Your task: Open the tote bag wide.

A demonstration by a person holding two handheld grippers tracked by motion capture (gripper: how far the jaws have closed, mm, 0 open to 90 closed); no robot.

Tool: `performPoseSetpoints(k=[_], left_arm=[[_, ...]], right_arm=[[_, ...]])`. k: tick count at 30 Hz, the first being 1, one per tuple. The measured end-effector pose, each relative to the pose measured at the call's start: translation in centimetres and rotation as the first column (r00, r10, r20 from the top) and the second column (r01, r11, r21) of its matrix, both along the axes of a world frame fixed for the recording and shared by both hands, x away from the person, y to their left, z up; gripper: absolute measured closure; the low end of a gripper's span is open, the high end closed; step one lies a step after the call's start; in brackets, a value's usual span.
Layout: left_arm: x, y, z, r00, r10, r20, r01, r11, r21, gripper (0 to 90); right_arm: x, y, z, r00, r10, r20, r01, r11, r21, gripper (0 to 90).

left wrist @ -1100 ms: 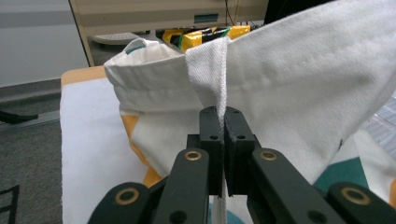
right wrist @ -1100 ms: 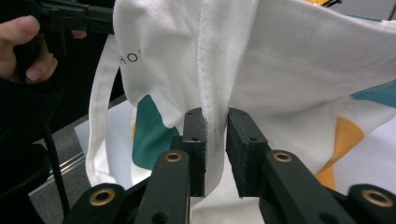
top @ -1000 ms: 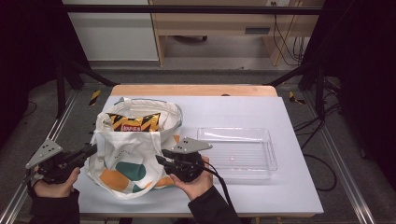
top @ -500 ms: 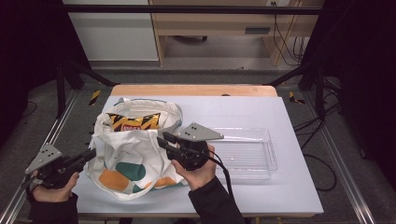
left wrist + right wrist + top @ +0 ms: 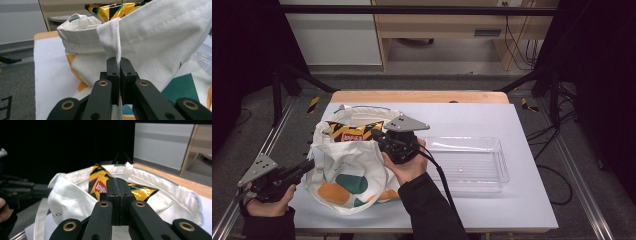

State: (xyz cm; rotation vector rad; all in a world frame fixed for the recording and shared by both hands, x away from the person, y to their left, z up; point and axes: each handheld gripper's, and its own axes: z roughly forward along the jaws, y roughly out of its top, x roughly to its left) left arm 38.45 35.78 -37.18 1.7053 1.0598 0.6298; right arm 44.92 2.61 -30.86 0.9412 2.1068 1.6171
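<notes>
A white cloth tote bag (image 5: 347,175) with orange and green patches lies on the table's left half, and a yellow and black chip bag (image 5: 349,131) sticks out of its open mouth. My left gripper (image 5: 309,164) is at the bag's left side, shut on a fold of the white cloth (image 5: 116,37). My right gripper (image 5: 376,134) hovers over the bag's right rim, pointing at the chip bag (image 5: 98,186). Its jaws have just been closing and now meet with nothing between them.
A clear plastic tray (image 5: 467,162) stands to the right of the bag on the white table (image 5: 492,210). The table's wooden far edge (image 5: 417,96) lies behind the bag. Dark frame legs stand at both far corners.
My right gripper rose from the bag's lower right side and moved toward the far rim, near the chip bag. My left gripper stayed put on the cloth.
</notes>
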Motion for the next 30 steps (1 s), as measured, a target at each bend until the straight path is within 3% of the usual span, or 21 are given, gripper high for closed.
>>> performPoseSetpoints(k=[4, 9, 12, 17, 22, 30], left_arm=[[0.0, 0.0, 0.1, 0.9999, 0.008, 0.008, -0.008, 1.0000, -0.004, 86.1], [0.0, 0.3, 0.3, 0.9997, 0.022, 0.011, -0.021, 0.9990, -0.039, 76.3], [-0.1, 0.5, 0.5, 0.9992, 0.035, 0.022, -0.033, 0.9978, -0.057, 66.5], [-0.6, 0.9, 1.7, 0.9972, 0.043, 0.062, -0.036, 0.9945, -0.098, 61.6], [-0.7, 1.1, 3.2, 0.9947, 0.035, 0.097, -0.024, 0.9934, -0.112, 68.7], [0.8, -0.8, 4.0, 0.9962, -0.011, 0.086, 0.017, 0.9974, -0.070, 82.7]], right_arm=[[-0.2, 0.4, -0.6, 0.9996, 0.020, -0.020, -0.021, 0.9996, -0.021, 90.0], [-1.0, 0.7, -1.6, 0.9988, 0.039, -0.030, -0.041, 0.9983, -0.043, 90.0], [-1.2, 0.8, -2.5, 0.9977, 0.046, -0.049, -0.048, 0.9977, -0.048, 90.0], [-1.5, 0.9, -3.0, 0.9975, 0.049, -0.051, -0.052, 0.9971, -0.056, 90.0], [-2.2, 1.2, -3.8, 0.9966, 0.064, -0.052, -0.067, 0.9955, -0.067, 90.0], [-3.1, 1.3, -4.7, 0.9949, 0.084, -0.055, -0.088, 0.9934, -0.073, 90.0]])
